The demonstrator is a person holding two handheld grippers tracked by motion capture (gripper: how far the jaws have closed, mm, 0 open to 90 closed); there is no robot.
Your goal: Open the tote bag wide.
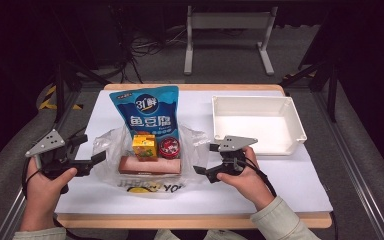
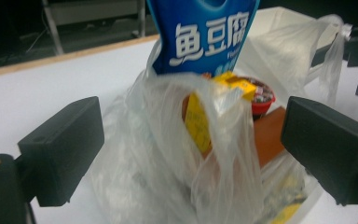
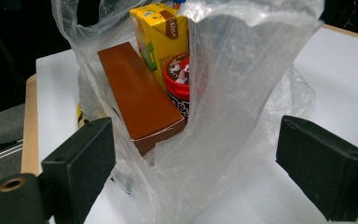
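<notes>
A clear plastic bag [image 1: 109, 149] lies on the white table top. It holds a blue snack pouch [image 1: 147, 112], a yellow juice carton [image 1: 144, 146], a red cup [image 1: 169, 148] and a brown box [image 1: 150, 165]. My left gripper [image 1: 91, 150] hovers at the bag's left side, open. In the left gripper view the bag's film [image 2: 140, 186] stands between the wide jaws [image 2: 191, 149], untouched by the pads. My right gripper [image 1: 206, 159] is at the bag's right side, open. In the right gripper view the bag's wall [image 3: 242, 93] rises between its jaws [image 3: 200, 168], and the brown box [image 3: 140, 100] shows inside.
An empty white tray [image 1: 300, 125] stands at the back right of the table. The table's wooden front edge [image 1: 190, 220] runs just before the person's sleeves. A metal frame [image 1: 227, 37] stands on the floor beyond the table.
</notes>
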